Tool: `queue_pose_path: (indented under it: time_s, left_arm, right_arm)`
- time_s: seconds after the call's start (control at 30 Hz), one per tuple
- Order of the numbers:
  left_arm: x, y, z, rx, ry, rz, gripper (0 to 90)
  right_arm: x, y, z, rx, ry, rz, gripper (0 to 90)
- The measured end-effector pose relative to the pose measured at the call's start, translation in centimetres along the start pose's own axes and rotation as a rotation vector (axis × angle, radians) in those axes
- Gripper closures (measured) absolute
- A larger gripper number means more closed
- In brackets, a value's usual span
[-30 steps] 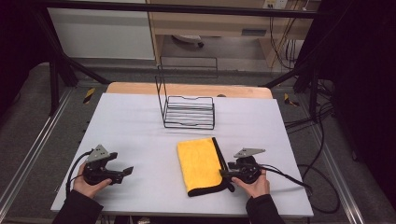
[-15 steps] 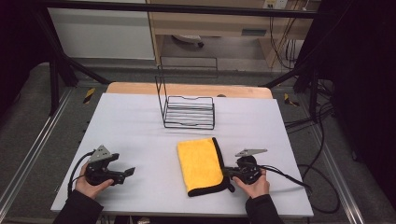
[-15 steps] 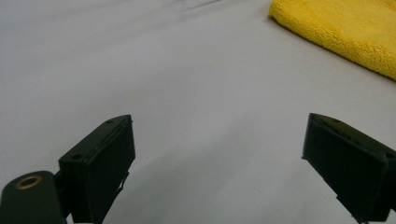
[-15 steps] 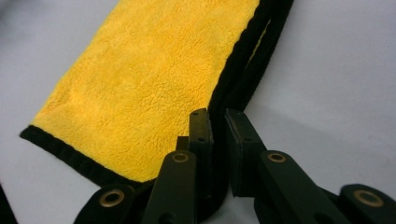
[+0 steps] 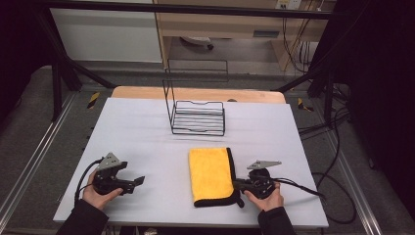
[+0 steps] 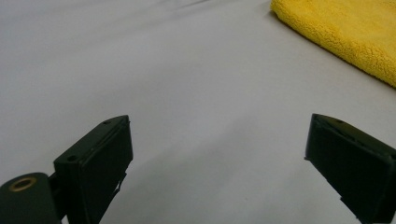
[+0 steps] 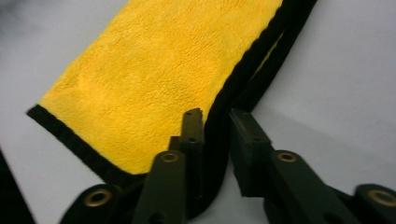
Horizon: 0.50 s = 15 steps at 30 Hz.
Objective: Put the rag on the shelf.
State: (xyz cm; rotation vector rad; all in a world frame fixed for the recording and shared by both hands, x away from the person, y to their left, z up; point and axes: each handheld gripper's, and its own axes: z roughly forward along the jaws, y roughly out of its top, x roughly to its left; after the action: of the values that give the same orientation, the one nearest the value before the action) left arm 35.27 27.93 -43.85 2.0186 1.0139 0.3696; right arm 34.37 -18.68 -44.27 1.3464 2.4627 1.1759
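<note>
- Cloth [image 5: 211, 174], yellow, folded, high view: it is lying flat on the near half of the grey table [image 5: 147, 127], its black hem [image 5: 232, 169] facing the person's right hand. That is probably why this hand is working that edge.
- Right gripper [image 5: 236, 184], high view: it is resting low at the cloth's near right corner, with its tips reaching the hem. From this height I cannot tell how wide the jaws are standing.
- Left gripper [image 5: 139, 182], high view: it is waiting well apart from the cloth, on bare table and pointing toward it, apparently held ready for a second grip.
- Wire rack [image 5: 198, 117], high view: it is standing beyond the cloth with nothing in it, possibly the place where the cloth is going.
- Left gripper [image 6: 219, 158], left gripper view: the jaws are standing spread wide with nothing between them but table. A fleecy corner of the cloth [image 6: 345, 32] is showing far off at the upper right. This view is settling the spread, which the high view is only hinting at.
- Right gripper [image 7: 217, 126], right gripper view: the jaws have just been opening and are now standing narrowly parted.
- Hem [image 7: 261, 51], right gripper view: it is running into the gap between the jaws, and the pads are not visibly pressing on it. One jaw is lying over the yellow pile [image 7: 159, 70], the other over the table.
- Fold, right gripper view: a yellow sliver is showing within the black edge, so the hem is doubled here, a detail too small in the high view.
</note>
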Motion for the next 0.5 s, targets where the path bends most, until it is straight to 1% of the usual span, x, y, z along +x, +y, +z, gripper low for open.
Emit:
queue_pose_path:
  time_s: [0.03,0.07,0.1,0.17,0.2,0.3,0.33,0.37,0.4,0.47,0.5]
  left_arm:
    - [-0.1,0.1,0.0,0.001,0.002,0.004,6.3]
    - [-0.2,0.1,0.1,0.004,0.003,0.007,5.3]
    - [-0.3,0.2,0.2,0.004,0.004,0.004,5.3]
    - [-0.6,0.4,0.3,0.003,0.002,0.008,4.1]
    - [-0.7,0.5,0.4,0.004,-0.001,0.008,3.4]
    - [-1.2,1.0,0.8,0.007,0.000,0.006,2.8]
    - [-1.4,1.1,0.9,0.008,0.001,0.008,3.1]
    - [-1.6,1.3,1.1,0.010,-0.002,0.012,3.1]
    - [-1.8,1.5,1.3,0.011,-0.003,0.015,3.1]
    - [-2.2,2.0,1.6,0.018,-0.001,0.025,3.2]
    - [-2.4,2.2,1.8,0.018,-0.004,0.031,3.8]
  right_arm:
    - [-0.2,0.0,0.0,-0.010,-0.003,-0.016,68.9]
    - [-0.3,0.0,-0.1,-0.028,0.001,-0.020,65.6]
    - [-0.3,0.0,-0.1,-0.028,0.001,-0.020,65.6]
    - [-0.8,0.1,-0.3,-0.064,-0.014,-0.039,59.5]
    - [-1.0,0.1,-0.5,-0.077,-0.014,-0.042,55.4]
    - [-1.8,0.2,-1.0,-0.116,-0.009,-0.040,47.8]
    - [-1.9,0.3,-1.2,-0.126,-0.007,-0.043,43.0]
    - [-2.1,0.3,-1.2,-0.143,-0.013,-0.052,40.4]
    - [-2.3,0.3,-1.3,-0.148,-0.015,-0.056,38.2]
    - [-2.5,0.4,-1.4,-0.153,-0.029,-0.066,30.8]
    - [-2.8,0.4,-1.3,-0.141,-0.029,-0.068,26.2]
